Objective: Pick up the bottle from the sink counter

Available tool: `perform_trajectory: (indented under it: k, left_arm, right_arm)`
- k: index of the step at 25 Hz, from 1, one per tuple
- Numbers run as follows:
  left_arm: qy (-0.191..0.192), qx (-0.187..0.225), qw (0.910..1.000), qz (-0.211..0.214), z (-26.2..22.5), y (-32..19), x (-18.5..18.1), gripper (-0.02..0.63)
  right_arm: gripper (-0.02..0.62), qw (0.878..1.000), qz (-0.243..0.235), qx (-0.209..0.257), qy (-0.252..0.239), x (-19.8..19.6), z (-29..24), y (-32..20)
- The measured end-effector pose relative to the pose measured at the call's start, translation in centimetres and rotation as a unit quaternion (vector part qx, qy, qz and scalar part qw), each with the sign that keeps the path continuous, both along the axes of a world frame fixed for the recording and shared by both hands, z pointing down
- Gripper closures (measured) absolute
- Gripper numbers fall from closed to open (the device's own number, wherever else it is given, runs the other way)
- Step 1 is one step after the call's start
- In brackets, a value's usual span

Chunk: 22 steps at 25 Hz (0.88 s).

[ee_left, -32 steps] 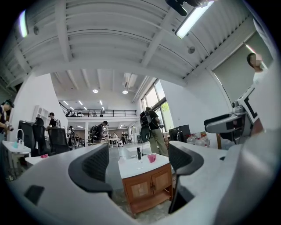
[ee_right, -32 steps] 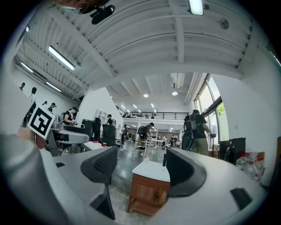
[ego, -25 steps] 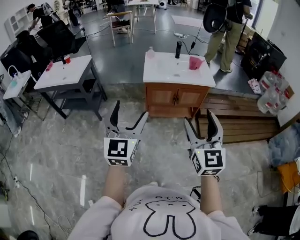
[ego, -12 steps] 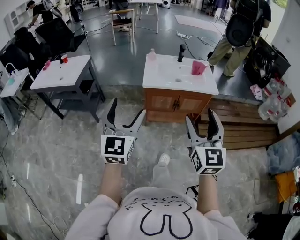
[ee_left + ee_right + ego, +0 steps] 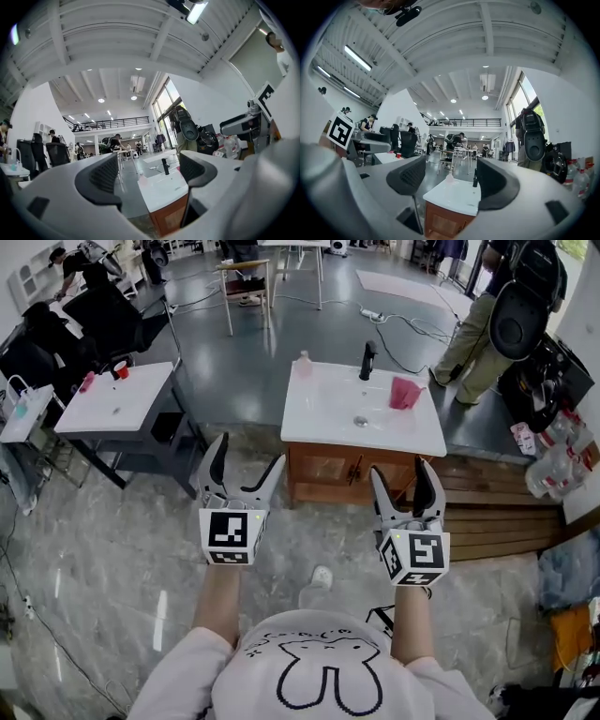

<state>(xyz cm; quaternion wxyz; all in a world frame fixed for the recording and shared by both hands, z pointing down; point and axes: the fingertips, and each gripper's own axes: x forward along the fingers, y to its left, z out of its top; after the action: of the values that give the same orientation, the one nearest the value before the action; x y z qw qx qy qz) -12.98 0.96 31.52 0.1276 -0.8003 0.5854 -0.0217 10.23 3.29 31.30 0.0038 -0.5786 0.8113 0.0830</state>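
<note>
A small pale pink bottle (image 5: 303, 365) stands upright at the back left corner of the white sink counter (image 5: 323, 413), which tops a wooden cabinet. A black faucet (image 5: 367, 360) and a pink cup (image 5: 405, 392) share the counter. My left gripper (image 5: 246, 460) and right gripper (image 5: 399, 479) are both open and empty, held side by side well short of the counter's front. The left gripper view shows the bottle (image 5: 142, 180) far off between the fingers. The right gripper view frames the bottle (image 5: 450, 177) and faucet (image 5: 475, 181) likewise.
A second white table (image 5: 112, 404) with a red cup (image 5: 120, 370) stands to the left. A wooden platform (image 5: 497, 507) lies to the counter's right, with plastic bottles (image 5: 553, 460) beyond it. A person with a backpack (image 5: 516, 310) stands at the back right. Chairs and cables lie further back.
The view has advanced toward the sink counter, which now sits nearer and larger. Both grippers stay open and level. The person at the back has moved right.
</note>
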Motion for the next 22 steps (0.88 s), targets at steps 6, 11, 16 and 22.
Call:
perform_trajectory:
  k: [6, 11, 16, 22]
  left_arm:
    - [0.003, 0.0, 1.0, -0.008, -0.4, -8.4, 1.5, 0.192]
    - [0.002, -0.008, 0.9999, -0.015, 0.2, -15.0, 3.0, 0.192]
    - [0.011, -0.011, 0.9996, -0.025, 0.4, -19.4, 3.9, 0.192]
    - [0.022, -0.017, 0.9989, -0.038, 1.0, -22.5, 3.8, 0.192]
  right_arm:
    - [0.262, 1.0, -0.02, -0.006, 0.003, 0.9, 0.0, -9.2]
    - [0.262, 0.999, -0.033, -0.016, 0.003, 1.9, 0.6, -16.0]
    - [0.262, 0.999, -0.044, -0.026, 0.001, 2.9, 1.2, -20.9]
    - [0.262, 0.998, -0.057, -0.034, 0.003, 3.1, 1.8, -24.2]
